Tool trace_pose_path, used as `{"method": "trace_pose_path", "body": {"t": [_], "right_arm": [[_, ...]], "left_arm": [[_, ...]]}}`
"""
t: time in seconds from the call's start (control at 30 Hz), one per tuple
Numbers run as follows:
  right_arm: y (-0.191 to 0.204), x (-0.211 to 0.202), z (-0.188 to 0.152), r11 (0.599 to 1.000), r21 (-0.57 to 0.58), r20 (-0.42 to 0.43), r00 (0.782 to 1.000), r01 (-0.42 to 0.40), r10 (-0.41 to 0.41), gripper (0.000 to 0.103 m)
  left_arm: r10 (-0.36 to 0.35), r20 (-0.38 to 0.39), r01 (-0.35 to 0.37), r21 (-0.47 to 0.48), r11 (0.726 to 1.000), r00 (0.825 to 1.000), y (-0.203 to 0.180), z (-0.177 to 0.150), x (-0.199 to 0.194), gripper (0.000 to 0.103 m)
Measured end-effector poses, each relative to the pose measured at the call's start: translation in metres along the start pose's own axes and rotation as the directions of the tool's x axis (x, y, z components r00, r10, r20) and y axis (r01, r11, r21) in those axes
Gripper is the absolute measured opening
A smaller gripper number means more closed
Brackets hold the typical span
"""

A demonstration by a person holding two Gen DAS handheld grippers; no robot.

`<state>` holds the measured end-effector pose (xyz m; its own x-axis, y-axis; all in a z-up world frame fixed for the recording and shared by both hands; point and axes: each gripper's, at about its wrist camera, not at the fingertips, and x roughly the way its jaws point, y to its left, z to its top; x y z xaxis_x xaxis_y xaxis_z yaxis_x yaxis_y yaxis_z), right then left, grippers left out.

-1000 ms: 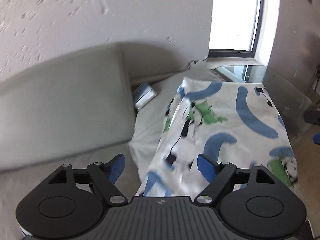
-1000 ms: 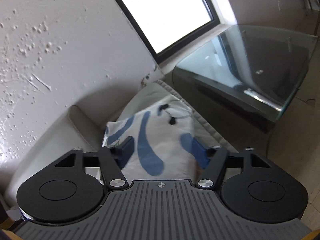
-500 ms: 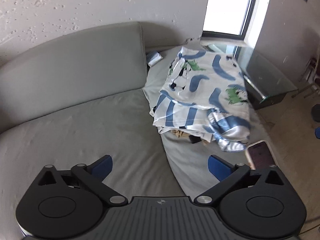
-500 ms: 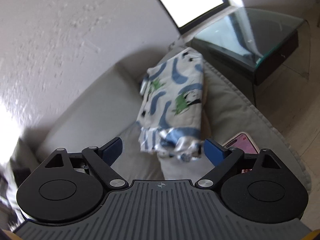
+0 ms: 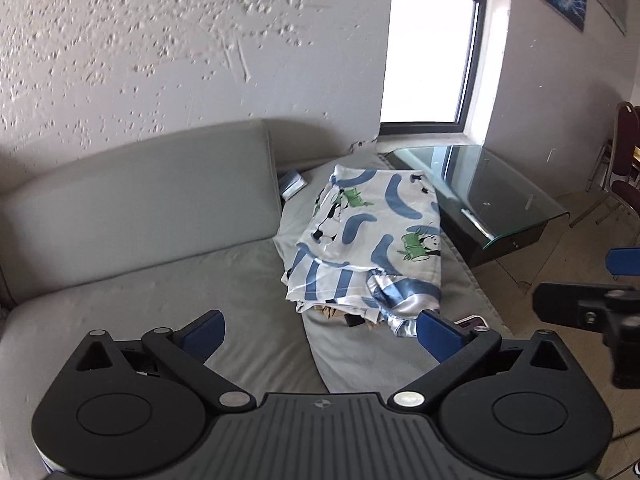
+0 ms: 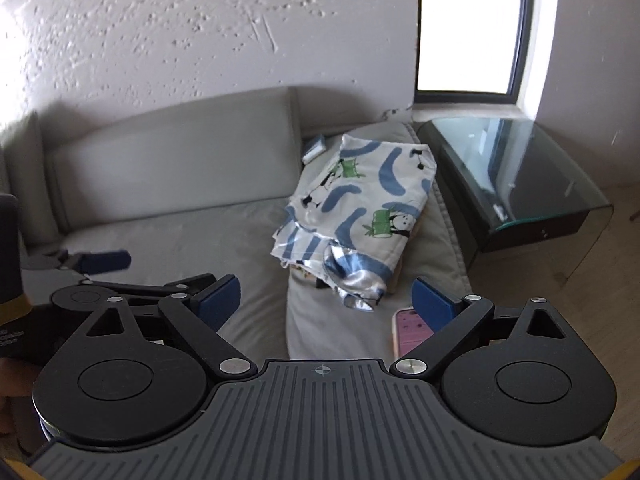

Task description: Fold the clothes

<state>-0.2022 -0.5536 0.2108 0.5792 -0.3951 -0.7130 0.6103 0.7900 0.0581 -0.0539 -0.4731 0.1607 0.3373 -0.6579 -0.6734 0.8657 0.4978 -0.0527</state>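
Note:
A folded white cloth with blue curves and green panda prints [image 5: 372, 240] [image 6: 360, 204] tops a small stack of clothes at the right end of the grey sofa [image 5: 160, 272] [image 6: 180, 232]. Shiny blue-and-white striped fabric [image 5: 396, 300] [image 6: 352, 276] spills from the stack's near edge. My left gripper [image 5: 320, 334] hovers open well short of the stack, holding nothing. My right gripper [image 6: 326, 300] is also open and empty, back from the stack. The left gripper's blue fingers [image 6: 104, 260] show at the left of the right wrist view.
A phone with a pink screen [image 6: 412, 328] [image 5: 474, 322] lies on the cushion near the stack. A glass side table [image 5: 480, 196] [image 6: 516, 176] stands to the right under a window. A small silver packet [image 5: 292, 184] rests by the backrest.
Both grippers have pulled back and away from the panda cloth, which they were right over a second ago. It now lies released on the stack, and both sets of fingers stand wider.

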Motion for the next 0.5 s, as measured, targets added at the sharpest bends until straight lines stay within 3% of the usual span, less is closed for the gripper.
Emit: {"method": "trace_pose_path", "body": {"t": [0.13, 0.5], "right_arm": [[-0.002, -0.011, -0.003, 0.999, -0.025, -0.001, 1.000, 0.028, -0.028, 0.096], [-0.018, -0.008, -0.012, 1.000, 0.023, -0.019, 1.000, 0.007, -0.006, 0.096]], "left_arm": [[-0.023, 0.003, 0.023, 0.019, 1.000, 1.000, -0.010, -0.003, -0.001, 0.102], [-0.086, 0.010, 0.085, 0.070, 0.994, 0.996, -0.036, -0.010, -0.002, 0.102]]}}
